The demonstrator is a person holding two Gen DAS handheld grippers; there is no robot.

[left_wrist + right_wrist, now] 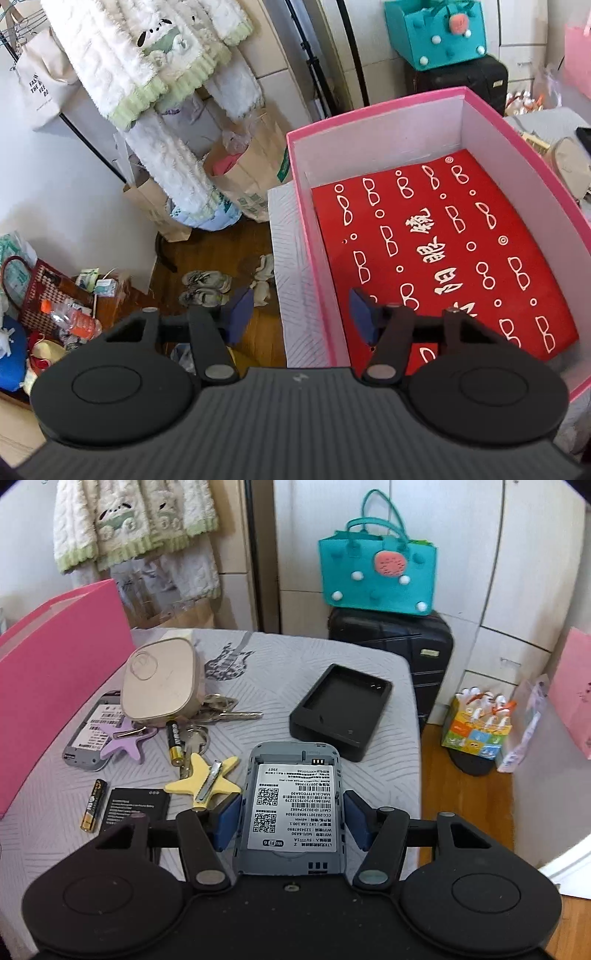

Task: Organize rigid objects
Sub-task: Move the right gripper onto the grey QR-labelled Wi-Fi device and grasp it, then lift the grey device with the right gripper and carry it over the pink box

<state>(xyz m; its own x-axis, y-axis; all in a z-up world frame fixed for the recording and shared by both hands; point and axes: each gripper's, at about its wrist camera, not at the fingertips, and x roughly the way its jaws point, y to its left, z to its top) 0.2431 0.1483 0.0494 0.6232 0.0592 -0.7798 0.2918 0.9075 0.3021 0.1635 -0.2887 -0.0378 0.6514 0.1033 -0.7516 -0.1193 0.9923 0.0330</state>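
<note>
In the right wrist view my right gripper (292, 821) is shut on a grey pocket WiFi router (291, 805) with its back cover off and its label up; the blue pads sit against its two long sides. It lies on the grey patterned table (369, 782). My left gripper (301, 317) is open and holds nothing. It straddles the near left wall of the pink box (369, 107), with one finger outside over the floor and the other inside above a red cloth (443, 240) printed with white glasses.
On the table lie a second open router (88, 734), a beige case (162, 683), keys (229, 712), purple (122, 738) and yellow (207, 775) star clips, two AA batteries (173, 742), a flat black battery (136, 806) and a black tray (341, 710). A teal bag (376, 572) sits on a suitcase beyond.
</note>
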